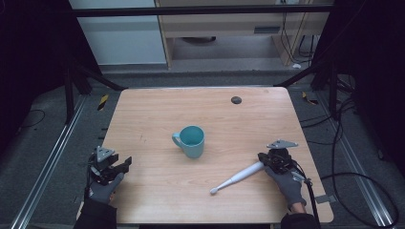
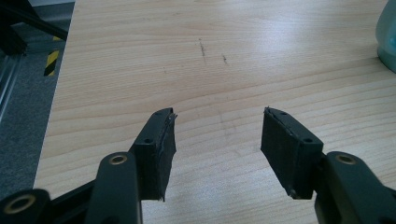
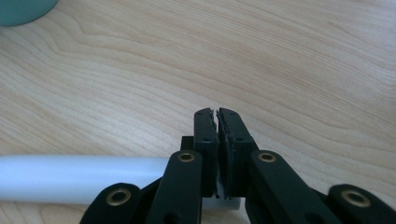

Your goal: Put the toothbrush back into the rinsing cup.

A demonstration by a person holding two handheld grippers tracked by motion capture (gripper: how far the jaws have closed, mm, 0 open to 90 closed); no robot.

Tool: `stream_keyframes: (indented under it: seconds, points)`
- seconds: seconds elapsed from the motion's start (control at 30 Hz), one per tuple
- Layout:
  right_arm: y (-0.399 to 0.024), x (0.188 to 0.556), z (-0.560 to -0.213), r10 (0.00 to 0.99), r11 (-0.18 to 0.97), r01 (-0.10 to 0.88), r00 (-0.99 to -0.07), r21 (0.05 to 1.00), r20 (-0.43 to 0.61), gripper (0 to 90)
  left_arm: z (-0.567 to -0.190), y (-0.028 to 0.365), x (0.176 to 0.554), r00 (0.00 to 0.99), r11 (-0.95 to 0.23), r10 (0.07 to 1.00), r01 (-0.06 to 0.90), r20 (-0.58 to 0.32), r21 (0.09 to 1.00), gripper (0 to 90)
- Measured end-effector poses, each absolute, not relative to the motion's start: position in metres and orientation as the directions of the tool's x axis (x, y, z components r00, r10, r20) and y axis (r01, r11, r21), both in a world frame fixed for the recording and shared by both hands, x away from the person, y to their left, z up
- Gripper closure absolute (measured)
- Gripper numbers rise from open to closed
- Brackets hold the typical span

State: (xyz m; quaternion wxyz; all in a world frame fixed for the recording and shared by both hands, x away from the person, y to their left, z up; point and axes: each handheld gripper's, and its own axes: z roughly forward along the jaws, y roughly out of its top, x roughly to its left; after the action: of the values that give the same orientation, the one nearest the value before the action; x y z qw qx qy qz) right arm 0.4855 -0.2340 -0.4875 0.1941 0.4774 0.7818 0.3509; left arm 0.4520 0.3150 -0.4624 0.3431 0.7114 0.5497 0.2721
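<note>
The right gripper (image 1: 265, 159) is sitting at about 4 o'clock on the table (image 1: 157, 109), with its jaws pressed together at the tips; in the right gripper view they are meeting over the butt end of a white electric toothbrush (image 3: 79, 178), which is running out sideways beneath them. It looks clamped on the handle end, though the contact itself is hidden behind the jaws. In the high view the toothbrush (image 1: 237, 177) is lying flat on the wood, its head pointing toward 7 o'clock and its handle reaching up to the gripper. A teal mug (image 1: 190, 141) is standing upright near table centre, handle toward 9 o'clock, well apart from the brush. The left gripper (image 1: 125, 164) is waiting at about 8 o'clock near the table edge, jaws spread wide and holding nothing, with bare wood between them. Judgement: the grasp seems made, but the lift is not yet begun; carrying the brush over and standing it in the mug is probably all still to do.
</note>
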Motion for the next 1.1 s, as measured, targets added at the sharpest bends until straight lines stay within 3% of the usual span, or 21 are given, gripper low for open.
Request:
stream_keyframes:
  seconds: [1.1]
  points:
    - [-0.242,0.447,-0.482,0.876,0.328,0.623,-0.482,0.710,0.018,87.8,-0.462,0.314,0.451,0.251,-0.163,0.968,0.594,0.010,0.788,44.2]
